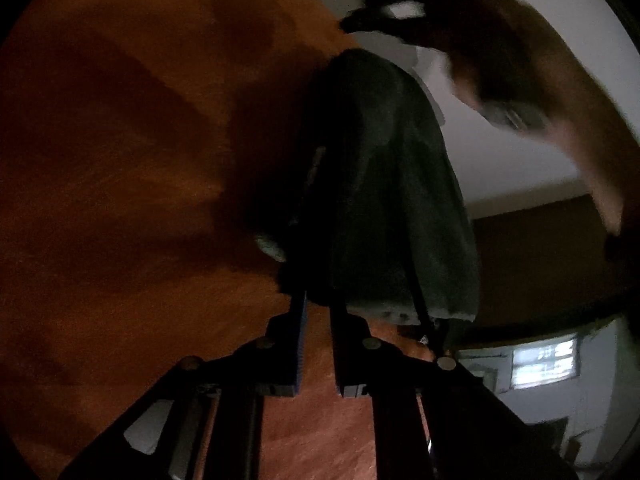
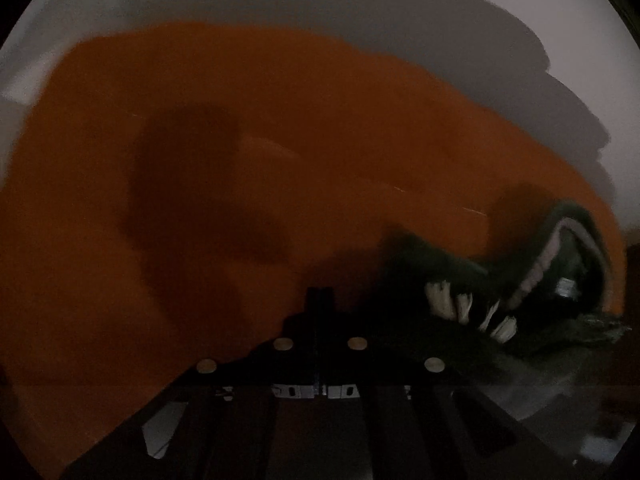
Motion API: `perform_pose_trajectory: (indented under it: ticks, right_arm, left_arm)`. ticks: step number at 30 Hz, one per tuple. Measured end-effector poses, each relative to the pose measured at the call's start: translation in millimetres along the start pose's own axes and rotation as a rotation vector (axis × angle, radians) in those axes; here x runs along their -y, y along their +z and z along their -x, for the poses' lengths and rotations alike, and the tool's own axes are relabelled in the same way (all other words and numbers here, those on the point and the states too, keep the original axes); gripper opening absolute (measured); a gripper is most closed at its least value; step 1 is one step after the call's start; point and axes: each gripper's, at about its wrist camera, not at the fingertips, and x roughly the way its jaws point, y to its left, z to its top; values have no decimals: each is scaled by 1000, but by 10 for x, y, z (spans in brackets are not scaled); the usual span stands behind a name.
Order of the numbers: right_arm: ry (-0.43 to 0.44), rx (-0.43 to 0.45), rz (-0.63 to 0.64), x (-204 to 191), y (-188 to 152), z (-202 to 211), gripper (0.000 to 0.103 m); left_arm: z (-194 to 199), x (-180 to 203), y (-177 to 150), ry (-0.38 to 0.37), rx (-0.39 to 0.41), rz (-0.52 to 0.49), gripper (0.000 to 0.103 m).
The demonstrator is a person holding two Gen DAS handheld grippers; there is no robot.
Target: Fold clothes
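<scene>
Folding looked like it was still mid-way, I'd guess. The left gripper had its jaws nearly together, clamped on the near edge of a dark green garment that hung bunched above the orange table, not laid flat yet. The right gripper had its jaws fully together, and I couldn't tell whether any cloth was pinched in them; the same garment lay crumpled just to its right, pale fringe showing. A person's arm was a motion smear at far right. Everything was dim and blurry, so the garment's type and any finished folds were impossible to make out.
</scene>
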Motion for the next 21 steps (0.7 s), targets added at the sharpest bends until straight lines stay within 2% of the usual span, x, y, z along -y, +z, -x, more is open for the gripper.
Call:
perform_pose_trajectory:
  ticks: [3, 5, 8, 9, 10, 12, 13, 16, 18, 21]
  right_arm:
    - [56, 145, 7, 279, -424, 575, 0]
    - [86, 226, -53, 584, -954, 1030, 2]
    - [117, 270, -155, 1182, -1735, 1304, 2]
    - [125, 280, -189, 1381, -1978, 1348, 2]
    - [127, 288, -213, 1557, -2190, 1337, 2]
    - [97, 298, -232, 1823, -2566, 1221, 2]
    - [90, 279, -220, 1930, -2712, 1107, 2]
    - [63, 174, -266, 2292, -3057, 705, 0]
    - [246, 206, -381, 2727, -3327, 630, 0]
    - [280, 203, -442, 3032, -3500, 774, 0]
  left_arm:
    - [170, -23, 62, 10, 21, -7, 12]
    - [272, 12, 120, 15, 33, -18, 12]
    - [361, 186, 230, 48, 37, -73, 18]
    - [360, 248, 258, 65, 37, -92, 26]
    - [333, 382, 247, 85, 34, -122, 34]
    - [265, 567, 261, 123, 40, -177, 45]
    - [223, 651, 263, 146, 44, -208, 52]
    - [96, 902, 269, 216, 53, -299, 55]
    - [-73, 1040, 250, 257, 42, -327, 55]
    - [-240, 1208, 185, 287, 28, -340, 55]
